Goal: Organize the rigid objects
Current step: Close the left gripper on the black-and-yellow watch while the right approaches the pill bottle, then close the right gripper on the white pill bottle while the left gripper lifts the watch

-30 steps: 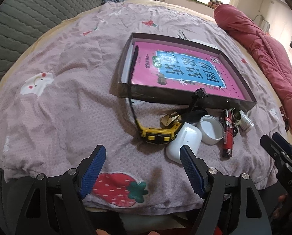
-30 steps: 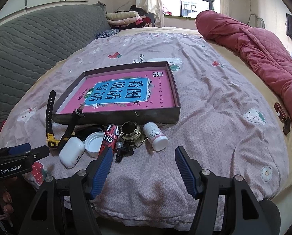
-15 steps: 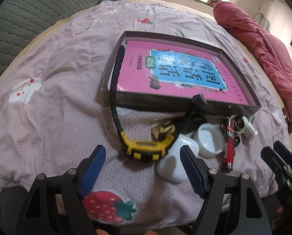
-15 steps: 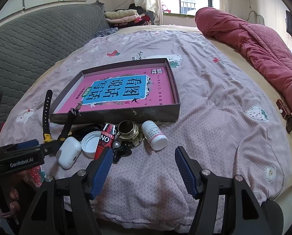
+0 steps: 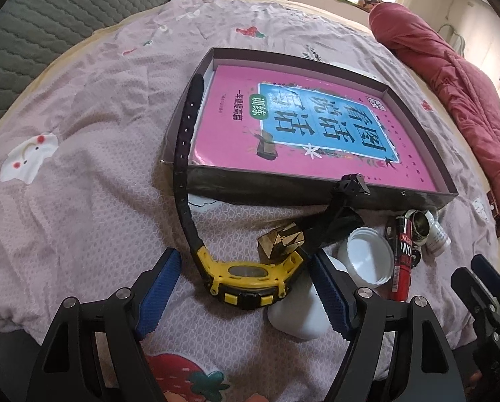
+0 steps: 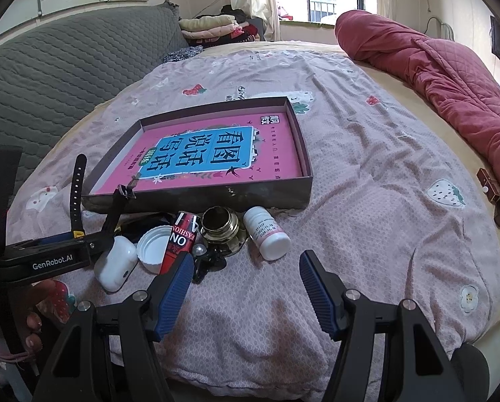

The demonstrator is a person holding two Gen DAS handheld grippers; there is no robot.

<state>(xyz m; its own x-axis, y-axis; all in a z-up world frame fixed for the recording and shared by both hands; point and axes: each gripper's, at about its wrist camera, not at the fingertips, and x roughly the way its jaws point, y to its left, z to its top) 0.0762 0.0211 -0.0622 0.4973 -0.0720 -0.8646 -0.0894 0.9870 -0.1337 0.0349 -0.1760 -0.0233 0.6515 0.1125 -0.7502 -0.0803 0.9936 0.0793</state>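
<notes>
A yellow-and-black watch point(image 5: 246, 278) lies on the bedspread in front of a dark shallow box point(image 5: 283, 191) that holds a pink book point(image 5: 303, 124). Its strap leans over the box's left wall. My left gripper point(image 5: 246, 291) is open, its blue pads on either side of the watch body. Beside it lie a gold crumpled piece point(image 5: 281, 241), a white earbud case point(image 5: 296, 318), a white lid point(image 5: 367, 261), a red tube point(image 5: 402, 261), a brass jar point(image 6: 219, 227) and a white pill bottle point(image 6: 266, 234). My right gripper point(image 6: 246, 284) is open, empty, just short of these.
A rolled red quilt point(image 6: 434, 67) lies along the right of the bed. A grey padded headboard point(image 6: 49, 83) is at the left. Folded clothes point(image 6: 213, 26) sit at the far end. A small dark brown object point(image 6: 492, 191) lies at the right bed edge.
My left gripper has moved forward and down, so the watch now sits between its open pads. My right gripper has edged slightly closer to the objects.
</notes>
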